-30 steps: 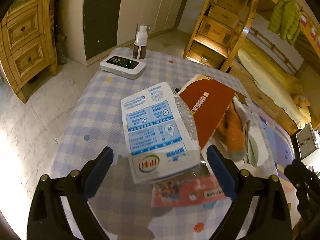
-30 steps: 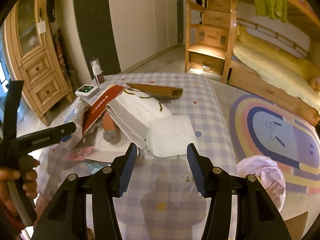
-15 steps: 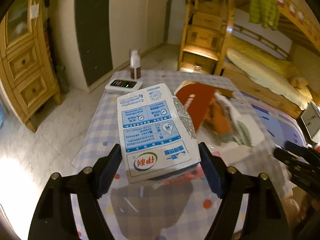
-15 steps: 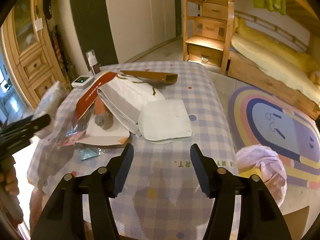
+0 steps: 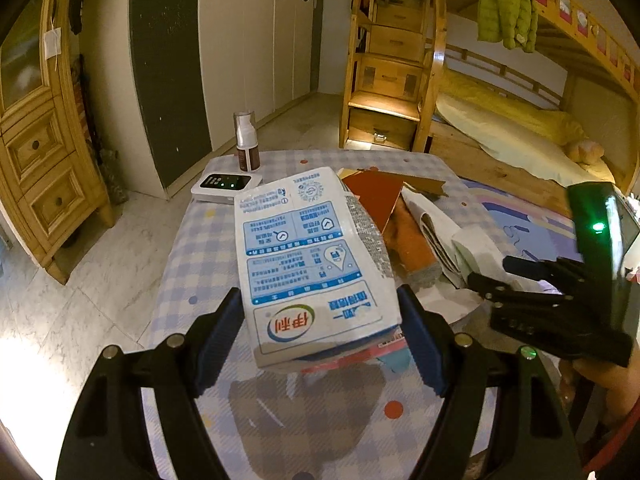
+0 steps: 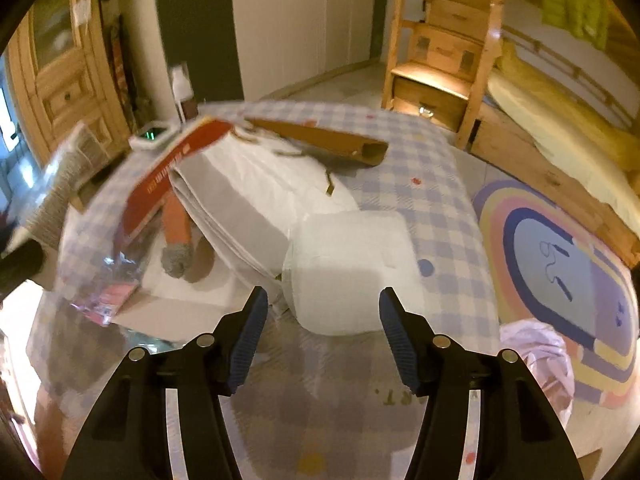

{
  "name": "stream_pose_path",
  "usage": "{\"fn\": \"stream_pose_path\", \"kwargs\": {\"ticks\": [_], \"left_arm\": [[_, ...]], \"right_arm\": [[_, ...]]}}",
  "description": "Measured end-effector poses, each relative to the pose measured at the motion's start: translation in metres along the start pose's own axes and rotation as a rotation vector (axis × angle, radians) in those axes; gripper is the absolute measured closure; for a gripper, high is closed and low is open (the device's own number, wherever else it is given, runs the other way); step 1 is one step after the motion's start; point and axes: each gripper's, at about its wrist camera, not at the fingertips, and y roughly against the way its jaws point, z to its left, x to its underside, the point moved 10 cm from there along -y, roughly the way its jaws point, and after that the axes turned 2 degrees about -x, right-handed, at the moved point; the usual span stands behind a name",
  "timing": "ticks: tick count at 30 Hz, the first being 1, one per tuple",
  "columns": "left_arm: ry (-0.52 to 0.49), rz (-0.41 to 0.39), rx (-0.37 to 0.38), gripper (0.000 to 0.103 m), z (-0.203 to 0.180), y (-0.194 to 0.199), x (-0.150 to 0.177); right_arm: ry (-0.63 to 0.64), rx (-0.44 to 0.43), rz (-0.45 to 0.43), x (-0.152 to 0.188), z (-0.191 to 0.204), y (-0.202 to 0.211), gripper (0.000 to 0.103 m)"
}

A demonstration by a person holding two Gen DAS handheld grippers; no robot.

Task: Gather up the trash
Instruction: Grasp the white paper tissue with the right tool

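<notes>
A white and blue milk carton [image 5: 308, 248], crumpled, hangs lifted off the checked table [image 5: 192, 264] with my left gripper [image 5: 318, 300] shut on its near end; both pads press its sides. It shows blurred at the left edge [image 6: 60, 184] of the right wrist view. My right gripper [image 6: 323, 300] stands open, low over the table, just short of a white folded pad [image 6: 348, 268]; nothing is between its fingers. More litter lies in a heap: a red card [image 6: 176, 160], an orange glove [image 6: 176, 224], a white paper bag [image 6: 248, 200], a brown cardboard tube [image 6: 328, 144], a pink wrapper [image 6: 108, 300].
A spray bottle [image 5: 246, 144] and a white device [image 5: 224, 186] with a green light stand at the table's far left corner. A pink plastic bag [image 6: 536, 360] lies on the floor to the right, by a rainbow rug [image 6: 560, 260]. Wooden bunk bed stairs [image 5: 388, 92] stand behind.
My left gripper's jaws came together on the milk carton and raised it off the table. My right gripper sank and moved closer to the white pad.
</notes>
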Motion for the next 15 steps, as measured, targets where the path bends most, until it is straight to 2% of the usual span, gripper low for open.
{"fn": "stream_pose_path", "kwargs": {"ticks": [4, 8, 10, 12, 15], "left_arm": [[-0.003, 0.005, 0.002, 0.028, -0.001, -0.002, 0.001], [-0.004, 0.007, 0.0, 0.028, -0.002, 0.0, 0.002], [-0.003, 0.004, 0.001, 0.028, -0.002, 0.001, 0.001], [-0.01, -0.003, -0.004, 0.028, -0.003, 0.003, 0.001], [-0.02, -0.02, -0.001, 0.028, -0.007, 0.011, 0.0]], "right_arm": [[0.038, 0.038, 0.021, 0.003, -0.001, -0.01, 0.045], [0.051, 0.076, 0.01, 0.004, -0.007, -0.007, 0.067], [0.033, 0.046, -0.004, 0.002, -0.01, -0.002, 0.077], [0.015, 0.039, -0.036, -0.003, -0.013, 0.009, 0.092], [-0.052, -0.025, -0.107, -0.01, -0.023, 0.042, 0.1]]}}
